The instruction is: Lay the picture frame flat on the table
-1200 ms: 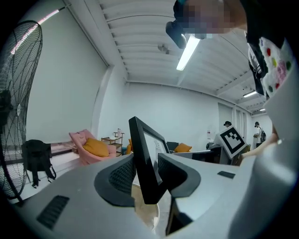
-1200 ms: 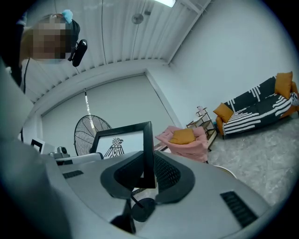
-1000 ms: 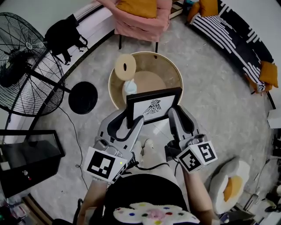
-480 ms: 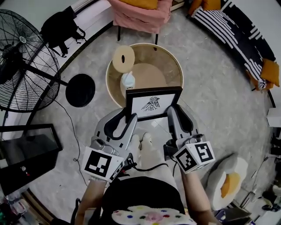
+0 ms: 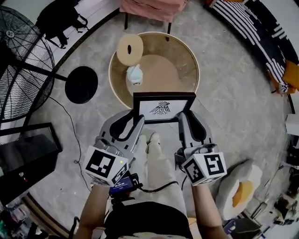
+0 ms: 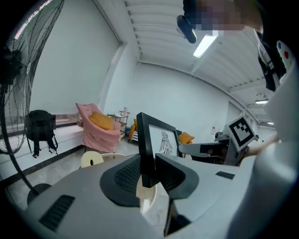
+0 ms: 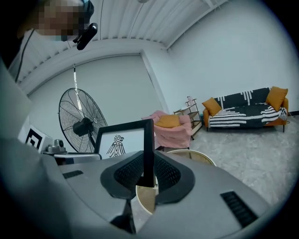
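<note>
A black picture frame (image 5: 163, 107) with a bird print is held in the air over the near edge of the round wooden table (image 5: 196, 70), tilted back from upright. My left gripper (image 5: 137, 119) has just been closing and now stands shut on the frame's left edge (image 6: 145, 149). My right gripper (image 5: 185, 116) is shut on the frame's right edge (image 7: 148, 154). In both gripper views the black edge sits between the ribbed pads. The frame's underside and its distance from the tabletop are hidden.
On the table stand a cream ring-shaped roll (image 5: 130, 49) and a small white object (image 5: 135, 74). A standing fan (image 5: 18, 60) with a black base (image 5: 81, 85) is at the left, a pink chair (image 5: 152, 7) beyond the table, a striped sofa (image 5: 252, 28) at the upper right.
Both grippers and the frame have sunk toward the table, and the frame leans back more. The left jaws have narrowed onto the frame's left edge.
</note>
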`<state>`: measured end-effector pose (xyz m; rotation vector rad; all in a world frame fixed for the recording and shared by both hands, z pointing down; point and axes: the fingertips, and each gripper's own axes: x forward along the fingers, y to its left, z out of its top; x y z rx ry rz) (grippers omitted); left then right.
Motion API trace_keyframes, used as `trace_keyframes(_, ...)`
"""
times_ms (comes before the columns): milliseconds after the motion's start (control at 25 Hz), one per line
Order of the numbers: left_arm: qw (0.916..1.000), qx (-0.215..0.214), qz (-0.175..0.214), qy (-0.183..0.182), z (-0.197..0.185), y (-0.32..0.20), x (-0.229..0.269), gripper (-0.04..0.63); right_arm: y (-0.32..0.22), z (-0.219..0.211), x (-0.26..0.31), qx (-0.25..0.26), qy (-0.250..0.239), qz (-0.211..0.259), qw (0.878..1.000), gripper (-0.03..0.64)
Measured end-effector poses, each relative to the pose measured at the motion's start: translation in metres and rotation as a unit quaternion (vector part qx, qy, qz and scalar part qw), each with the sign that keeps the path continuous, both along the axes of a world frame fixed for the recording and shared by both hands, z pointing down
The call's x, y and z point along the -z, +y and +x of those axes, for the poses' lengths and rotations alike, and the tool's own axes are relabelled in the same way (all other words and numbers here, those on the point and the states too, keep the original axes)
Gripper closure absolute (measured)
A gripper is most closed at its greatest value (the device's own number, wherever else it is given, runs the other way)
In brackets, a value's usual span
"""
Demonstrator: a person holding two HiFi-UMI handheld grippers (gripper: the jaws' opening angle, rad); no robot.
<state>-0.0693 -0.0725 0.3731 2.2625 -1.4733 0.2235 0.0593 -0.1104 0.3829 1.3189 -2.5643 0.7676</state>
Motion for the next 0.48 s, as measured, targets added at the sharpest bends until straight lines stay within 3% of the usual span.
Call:
trace_keyframes(280, 0.9988, -0.003, -0.046, 0.018, 0.000, -0.003, -0.054, 0.489, -0.005, -0.001, -0.048, 0.016, 0.030, -0.021, 0.999, 0.531)
trace_keyframes(480, 0.9970, 0.002, -0.076, 0.011, -0.004, 0.004, -0.091, 0.492, -0.001, -0.006, -0.088, 0.033, 0.036, -0.039, 0.998, 0.531)
